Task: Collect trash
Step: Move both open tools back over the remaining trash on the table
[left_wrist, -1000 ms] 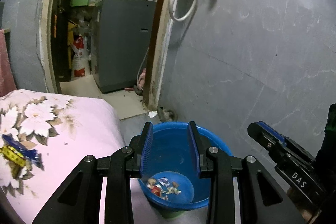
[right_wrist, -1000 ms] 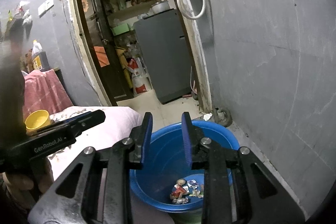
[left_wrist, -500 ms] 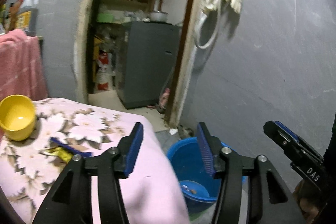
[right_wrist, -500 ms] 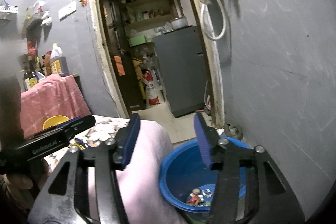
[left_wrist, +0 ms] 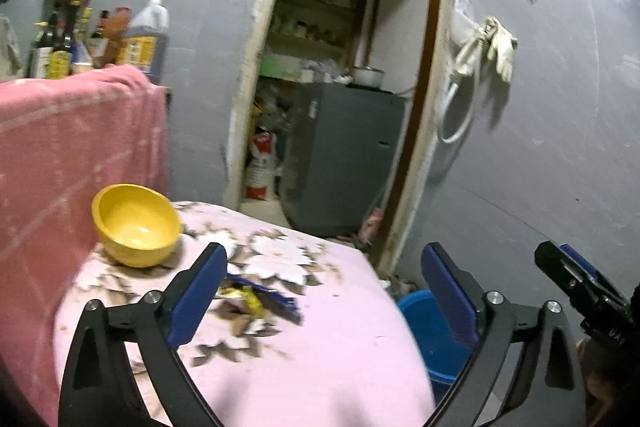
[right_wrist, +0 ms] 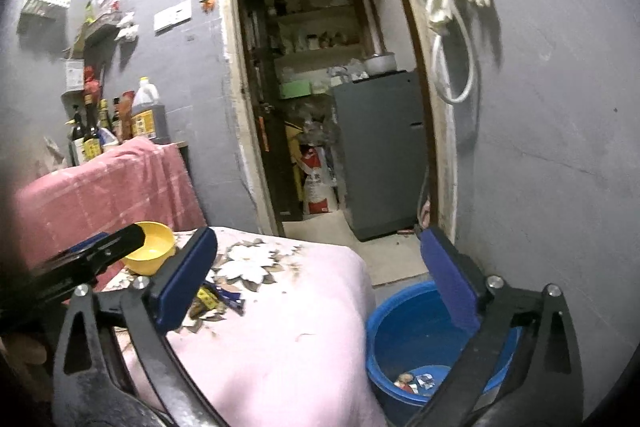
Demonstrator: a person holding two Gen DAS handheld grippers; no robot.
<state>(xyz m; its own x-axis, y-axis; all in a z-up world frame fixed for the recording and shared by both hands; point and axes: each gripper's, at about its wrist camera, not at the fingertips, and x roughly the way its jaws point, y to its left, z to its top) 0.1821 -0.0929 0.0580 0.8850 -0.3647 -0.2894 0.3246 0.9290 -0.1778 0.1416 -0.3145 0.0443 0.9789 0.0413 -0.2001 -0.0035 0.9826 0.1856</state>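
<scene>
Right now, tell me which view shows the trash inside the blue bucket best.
Right wrist view: the blue bucket is open to it, scraps visible at the bottom. The left wrist view shows only its rim, no contents.

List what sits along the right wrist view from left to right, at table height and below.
Pink towel → yellow bowl → blue and yellow wrappers on the floral pink cloth → blue basin on the floor, with scraps of trash in its bottom.

Tabletop with bowl and wrappers, bucket beside it

The bowl (left_wrist: 136, 225) sits at the tabletop's (left_wrist: 304, 359) back left; the wrappers (left_wrist: 256, 297) lie near the middle. The bucket (right_wrist: 404, 339) stands on the floor to the right, scraps (right_wrist: 416, 381) inside.
</scene>
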